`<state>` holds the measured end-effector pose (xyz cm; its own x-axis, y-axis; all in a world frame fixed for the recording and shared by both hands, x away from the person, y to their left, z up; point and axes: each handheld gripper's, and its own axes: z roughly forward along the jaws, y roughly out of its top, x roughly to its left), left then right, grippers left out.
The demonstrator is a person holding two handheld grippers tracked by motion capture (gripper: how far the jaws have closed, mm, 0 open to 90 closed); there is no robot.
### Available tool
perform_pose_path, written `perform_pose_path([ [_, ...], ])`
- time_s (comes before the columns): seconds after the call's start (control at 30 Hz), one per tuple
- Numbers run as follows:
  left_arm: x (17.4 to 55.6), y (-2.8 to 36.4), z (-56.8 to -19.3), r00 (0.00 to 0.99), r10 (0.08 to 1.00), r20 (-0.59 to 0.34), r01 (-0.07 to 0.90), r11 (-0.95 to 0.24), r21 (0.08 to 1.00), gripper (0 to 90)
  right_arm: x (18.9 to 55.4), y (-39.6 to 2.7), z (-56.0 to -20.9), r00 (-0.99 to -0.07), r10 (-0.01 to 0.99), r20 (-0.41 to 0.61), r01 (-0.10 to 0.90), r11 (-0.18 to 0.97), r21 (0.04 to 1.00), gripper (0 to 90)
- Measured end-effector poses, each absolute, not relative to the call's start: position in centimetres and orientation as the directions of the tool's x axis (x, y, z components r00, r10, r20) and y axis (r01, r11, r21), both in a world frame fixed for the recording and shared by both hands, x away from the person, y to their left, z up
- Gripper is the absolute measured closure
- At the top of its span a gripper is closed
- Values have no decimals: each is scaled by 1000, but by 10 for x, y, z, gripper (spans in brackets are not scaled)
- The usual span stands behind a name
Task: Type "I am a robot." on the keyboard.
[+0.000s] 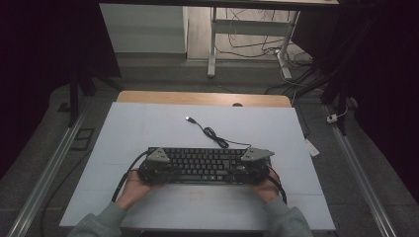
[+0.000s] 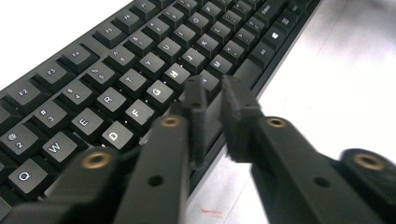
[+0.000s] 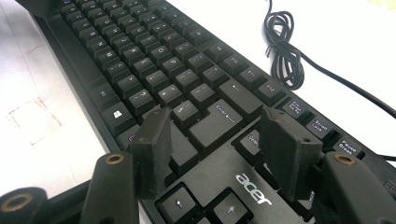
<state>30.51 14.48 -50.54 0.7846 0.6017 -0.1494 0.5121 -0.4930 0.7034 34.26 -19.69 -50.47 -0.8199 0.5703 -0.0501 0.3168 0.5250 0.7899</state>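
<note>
The left gripper hangs low over the near edge of the keyboard, its two black jaws drawn almost together with only a thin slit left between them and nothing caught in that slit. Its tips sit just above the bottom row of keys, in front of the letters G and H, and past them the rows of keys run away toward the far end of the board. To the side of the jaws lies the pale surface, bare but for a faint red mark close to the gripper.

The right gripper stands at the other end of the keyboard with its jaws held well apart. Between them lie the corner of the board around the Enter key and the panel with the maker's name, with the arrow keys nearest the gripper. Whether the pads actually press on anything there I cannot tell. Beyond the far jaw, a coiled black cable rests on the surface, well apart from the gripper.

From above, a person's hands hold the left gripper and the right gripper at the two ends of the keyboard, which lies lengthwise across the near half of the white surface. The cable trails away from the board toward the far edge, its plug lying loose.
</note>
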Motion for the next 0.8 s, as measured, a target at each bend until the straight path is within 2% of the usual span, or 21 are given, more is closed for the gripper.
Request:
perform_pose_path([
  [0.1, 306, 143, -508, 789, 598, -140, 509, -507, 696, 885, 343, -197, -505, -820, 570, -50, 317, 525, 790, 444],
  [0.8, 308, 137, -520, 791, 599, -124, 514, -540, 667, 887, 342, -196, -505, -820, 570, -53, 317, 529, 787, 444],
])
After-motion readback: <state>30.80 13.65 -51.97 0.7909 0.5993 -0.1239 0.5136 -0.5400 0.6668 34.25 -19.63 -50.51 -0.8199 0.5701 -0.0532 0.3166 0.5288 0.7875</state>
